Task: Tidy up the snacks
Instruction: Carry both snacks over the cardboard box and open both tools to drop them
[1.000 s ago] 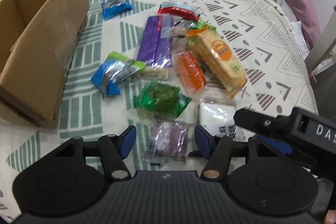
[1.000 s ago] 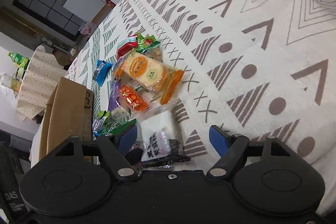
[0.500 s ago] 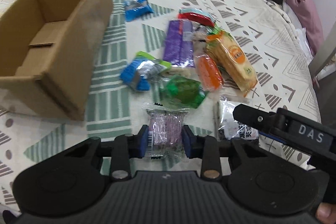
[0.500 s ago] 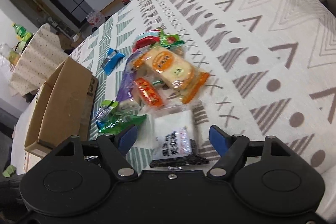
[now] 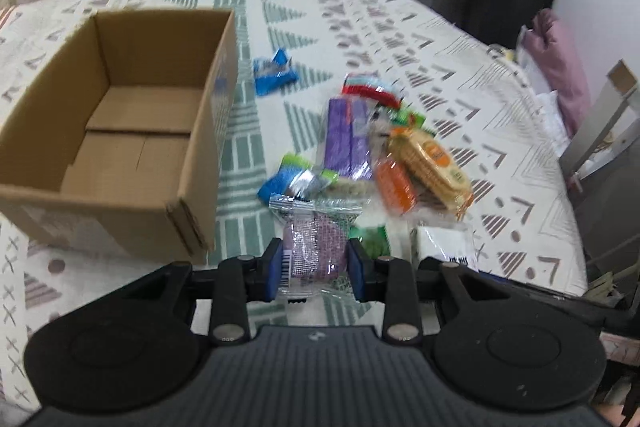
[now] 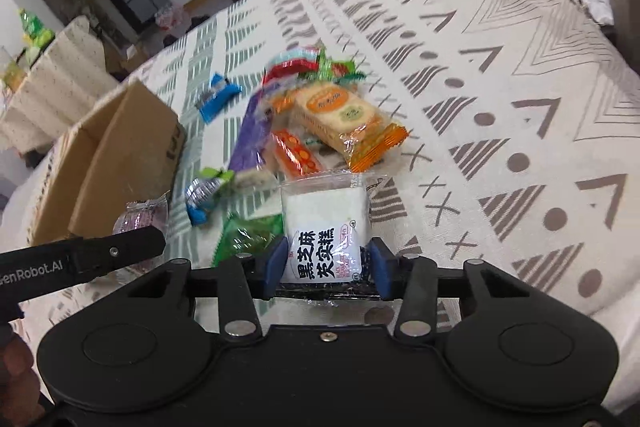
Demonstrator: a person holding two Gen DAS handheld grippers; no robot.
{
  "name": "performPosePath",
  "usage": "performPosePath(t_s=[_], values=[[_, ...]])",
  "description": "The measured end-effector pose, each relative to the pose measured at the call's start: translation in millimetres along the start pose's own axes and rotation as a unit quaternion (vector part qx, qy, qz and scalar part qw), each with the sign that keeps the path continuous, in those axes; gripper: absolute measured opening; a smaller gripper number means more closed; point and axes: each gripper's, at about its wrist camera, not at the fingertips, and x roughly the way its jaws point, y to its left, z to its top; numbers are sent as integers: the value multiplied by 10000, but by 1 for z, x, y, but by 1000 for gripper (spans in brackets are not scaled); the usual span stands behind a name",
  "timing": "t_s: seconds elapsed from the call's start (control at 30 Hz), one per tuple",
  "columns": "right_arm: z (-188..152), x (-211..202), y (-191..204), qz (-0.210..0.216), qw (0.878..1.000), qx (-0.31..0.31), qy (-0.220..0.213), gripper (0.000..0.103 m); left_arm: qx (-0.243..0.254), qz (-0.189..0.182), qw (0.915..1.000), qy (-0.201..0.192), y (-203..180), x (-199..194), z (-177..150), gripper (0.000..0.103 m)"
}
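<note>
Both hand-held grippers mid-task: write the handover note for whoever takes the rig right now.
Left hand-held gripper: shut on the clear-wrapped purple snack packet.
Right hand-held gripper: jaws just closed on the white cake packet with black lettering.
Brown cardboard box: nothing in it.
Done: two packets gripped, none boxed.
Left: box these two, then the pile of wrapped snacks on the patterned cloth.

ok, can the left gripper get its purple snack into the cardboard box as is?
Probably yes. The left gripper is shut on the purple snack packet, and the cardboard box lies open-topped and empty just to its left, with nothing showing between them.
</note>
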Motion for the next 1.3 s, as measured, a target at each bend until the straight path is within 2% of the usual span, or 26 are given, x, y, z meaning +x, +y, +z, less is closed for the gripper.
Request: performPosePath(t_s=[0.27, 0.53, 0.7, 0.93, 1.3], values=[[11, -39, 10, 50, 9983, 247, -530, 43, 188, -357, 9989, -252, 1, -15, 17, 32], [17, -59, 30, 91, 9959, 261, -867, 43, -34, -776, 9960, -452, 18, -36, 30, 32], [23, -64, 45, 104, 9940, 251, -1057, 42, 18, -878, 9940, -644, 27, -48, 40, 32], [35, -61, 73, 379, 9904, 104, -1325, 42, -227, -831, 9931, -794, 49, -52, 56, 32], [54, -27, 114, 644, 9915, -58, -1133, 42, -664, -519, 9918, -957, 97, -45, 82, 32]])
